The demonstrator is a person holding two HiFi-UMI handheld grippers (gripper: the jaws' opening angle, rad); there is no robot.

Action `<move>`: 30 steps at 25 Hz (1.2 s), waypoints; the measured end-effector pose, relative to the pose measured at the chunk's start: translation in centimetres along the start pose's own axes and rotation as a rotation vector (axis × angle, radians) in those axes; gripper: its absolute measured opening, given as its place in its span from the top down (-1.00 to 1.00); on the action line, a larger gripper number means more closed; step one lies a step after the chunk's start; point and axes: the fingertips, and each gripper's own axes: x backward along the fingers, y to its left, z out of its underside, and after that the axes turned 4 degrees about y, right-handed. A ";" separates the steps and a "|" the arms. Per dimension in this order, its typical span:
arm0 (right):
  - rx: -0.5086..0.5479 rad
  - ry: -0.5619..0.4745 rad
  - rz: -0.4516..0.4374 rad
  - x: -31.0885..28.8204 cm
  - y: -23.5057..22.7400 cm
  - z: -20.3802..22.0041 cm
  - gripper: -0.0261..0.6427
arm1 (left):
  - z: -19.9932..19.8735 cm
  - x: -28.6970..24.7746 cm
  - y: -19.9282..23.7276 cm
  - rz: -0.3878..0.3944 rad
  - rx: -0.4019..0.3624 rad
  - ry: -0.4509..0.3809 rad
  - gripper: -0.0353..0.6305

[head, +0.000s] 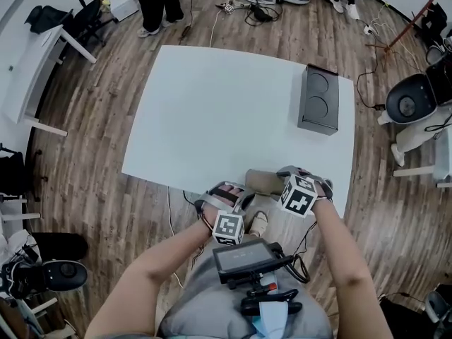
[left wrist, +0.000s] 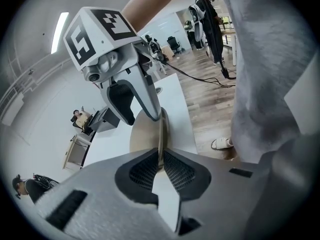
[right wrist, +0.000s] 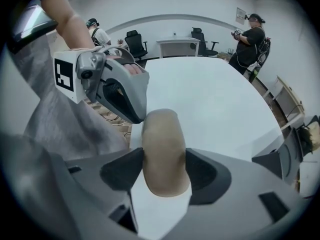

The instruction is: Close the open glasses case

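Note:
A tan, rounded glasses case [head: 264, 181] lies on the white table [head: 212, 104] close to its near edge. In the left gripper view my left gripper [left wrist: 160, 156] is shut on a thin rim of the case [left wrist: 145, 134], pinched between its ribbed pads. My right gripper [right wrist: 164, 171] points steeply down over the case [right wrist: 162, 134], its jaws wide apart and straddling the case's rounded body, one pad at each side. In the head view the left gripper [head: 244, 191] is at the case's left end and the right gripper [head: 282, 179] at its right end.
A black box [head: 319, 99] with two round recesses stands at the table's far right. The table's near edge runs just under the case, with wooden floor below. People, office chairs and cables are on the floor beyond the table.

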 end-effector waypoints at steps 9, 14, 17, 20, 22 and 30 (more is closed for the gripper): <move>0.028 0.045 0.033 -0.4 0.1 0.3 0.16 | 1.2 3.3 1.4 -0.032 0.182 -0.041 0.75; 0.070 0.073 0.113 -1.2 0.5 0.7 0.16 | 6.4 6.8 5.4 -0.194 0.579 -0.074 0.75; 0.084 0.088 0.160 -1.5 0.7 0.9 0.16 | 8.2 10.0 7.5 -0.272 0.829 -0.135 0.76; 0.085 0.090 0.219 -1.8 0.7 1.0 0.16 | 9.0 12.6 8.6 -0.317 0.981 -0.221 0.76; 0.088 0.082 0.254 -1.8 0.7 0.8 0.16 | 9.0 14.5 9.5 -0.328 1.066 -0.315 0.76; 0.091 0.061 0.258 -1.9 0.7 0.6 0.16 | 7.6 21.7 13.5 -0.224 1.514 -1.005 0.76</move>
